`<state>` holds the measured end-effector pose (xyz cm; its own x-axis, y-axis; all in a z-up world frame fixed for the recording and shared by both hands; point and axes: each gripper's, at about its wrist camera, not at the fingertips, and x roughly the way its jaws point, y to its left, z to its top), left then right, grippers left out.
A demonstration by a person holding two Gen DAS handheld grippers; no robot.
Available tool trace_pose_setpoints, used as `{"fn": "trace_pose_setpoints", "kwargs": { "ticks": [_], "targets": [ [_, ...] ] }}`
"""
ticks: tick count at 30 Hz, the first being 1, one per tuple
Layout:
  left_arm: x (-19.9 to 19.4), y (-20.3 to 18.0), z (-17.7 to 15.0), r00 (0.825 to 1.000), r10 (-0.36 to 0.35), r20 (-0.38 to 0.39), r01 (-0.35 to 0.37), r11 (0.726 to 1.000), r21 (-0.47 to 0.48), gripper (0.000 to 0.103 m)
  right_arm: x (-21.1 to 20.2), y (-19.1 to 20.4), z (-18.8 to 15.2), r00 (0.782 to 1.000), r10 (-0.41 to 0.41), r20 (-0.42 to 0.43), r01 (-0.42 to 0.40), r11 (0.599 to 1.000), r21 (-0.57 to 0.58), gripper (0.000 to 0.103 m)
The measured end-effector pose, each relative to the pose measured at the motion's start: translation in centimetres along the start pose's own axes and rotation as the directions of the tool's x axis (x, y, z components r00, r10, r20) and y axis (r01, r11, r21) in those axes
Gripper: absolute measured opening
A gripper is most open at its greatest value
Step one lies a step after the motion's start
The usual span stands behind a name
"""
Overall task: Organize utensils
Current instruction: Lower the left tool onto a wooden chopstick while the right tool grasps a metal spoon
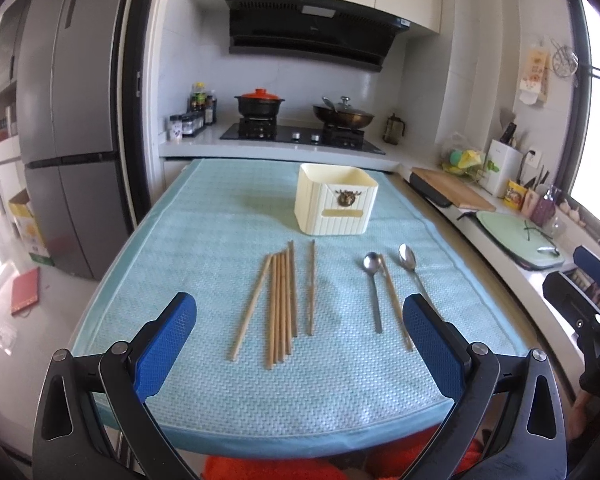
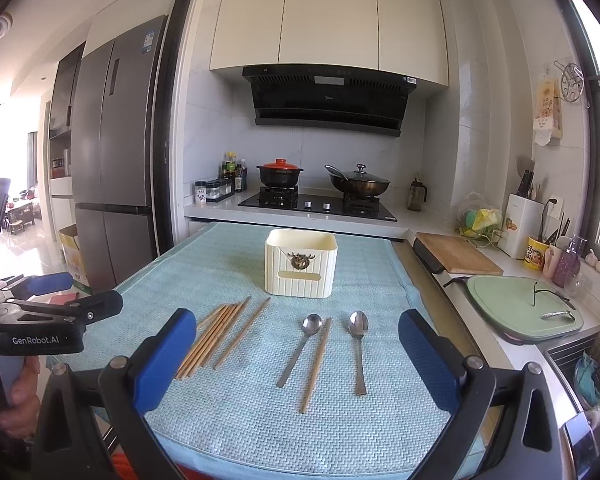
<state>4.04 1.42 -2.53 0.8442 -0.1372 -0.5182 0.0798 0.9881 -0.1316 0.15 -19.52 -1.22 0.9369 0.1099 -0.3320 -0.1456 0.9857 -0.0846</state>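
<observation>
A cream utensil holder (image 1: 336,205) (image 2: 301,267) stands at the back of the light blue mat (image 1: 204,240) (image 2: 380,272). In front of it lie several wooden chopsticks (image 1: 281,304) (image 2: 216,334), one chopstick apart (image 1: 311,286), two metal spoons (image 1: 373,280) (image 1: 409,261) (image 2: 300,346) (image 2: 358,344), and one chopstick between the spoons (image 1: 396,304) (image 2: 316,364). My left gripper (image 1: 300,344) is open and empty above the mat's near edge. My right gripper (image 2: 298,360) is open and empty, also near the front edge.
Behind the mat is a stove (image 1: 300,134) with a red-lidded pot (image 1: 259,103) and a wok (image 1: 343,117). A counter on the right holds a wooden board (image 2: 458,256), a green board (image 2: 524,308) and a knife block (image 2: 522,224). A fridge (image 1: 68,120) stands left.
</observation>
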Motion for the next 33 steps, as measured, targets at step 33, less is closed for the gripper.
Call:
{"fn": "trace_pose_setpoints", "kwargs": {
  "ticks": [33],
  "targets": [
    [14.6, 7.8, -0.6, 0.965, 0.063, -0.253, -0.067, 0.998, -0.008, 0.103, 13.2, -9.2, -4.1, 0.969, -0.003, -0.246, 0.046, 0.985, 0.168, 0.103]
  ]
}}
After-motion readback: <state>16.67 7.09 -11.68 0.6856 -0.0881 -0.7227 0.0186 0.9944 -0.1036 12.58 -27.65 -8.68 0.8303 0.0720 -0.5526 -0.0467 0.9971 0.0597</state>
